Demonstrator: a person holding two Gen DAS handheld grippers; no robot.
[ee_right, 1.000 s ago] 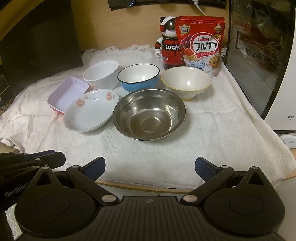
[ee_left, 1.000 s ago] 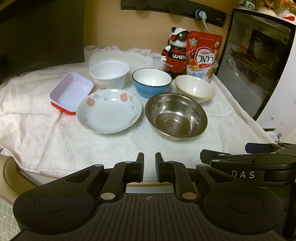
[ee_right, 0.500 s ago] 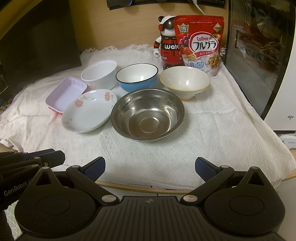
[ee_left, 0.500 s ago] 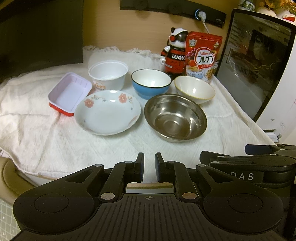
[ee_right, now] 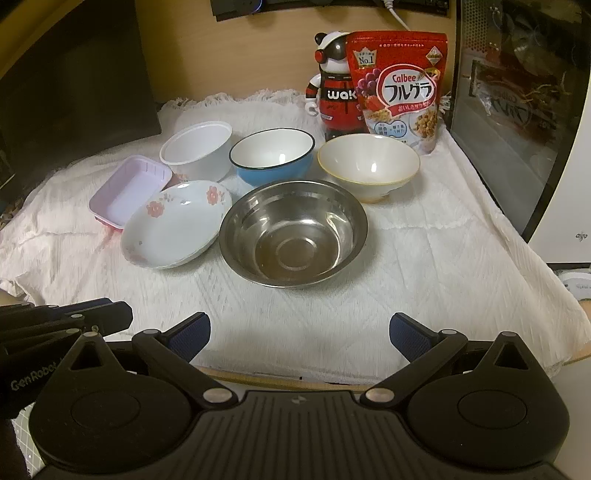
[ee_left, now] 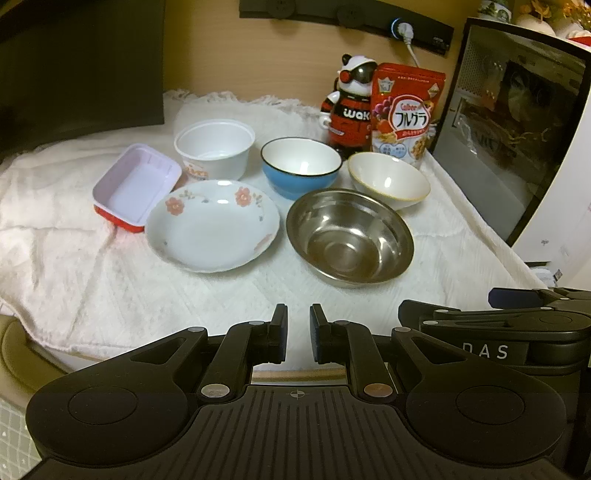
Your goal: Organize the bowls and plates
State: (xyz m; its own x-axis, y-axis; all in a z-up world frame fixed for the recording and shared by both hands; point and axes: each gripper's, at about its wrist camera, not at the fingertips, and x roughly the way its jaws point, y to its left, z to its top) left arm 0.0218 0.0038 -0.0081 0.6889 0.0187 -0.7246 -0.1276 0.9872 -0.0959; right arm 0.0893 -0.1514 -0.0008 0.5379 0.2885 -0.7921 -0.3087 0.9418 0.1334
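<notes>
A white textured cloth [ee_right: 424, 258] covers the desk [ee_right: 258, 378], whose wooden front edge shows below the cloth's hem. Behind it rises a light wood-panelled wall [ee_left: 258, 55] carrying a black power strip [ee_left: 369, 18] with a white plug in it. A dark screen [ee_left: 74, 62] stands at the back left and a glass-fronted white appliance [ee_right: 517, 110] on the right, under warm, dim light.

Cereal bag [ee_right: 397, 88] reads "Calbee", "No.1"; figurine [ee_right: 334, 96] "wak".
</notes>
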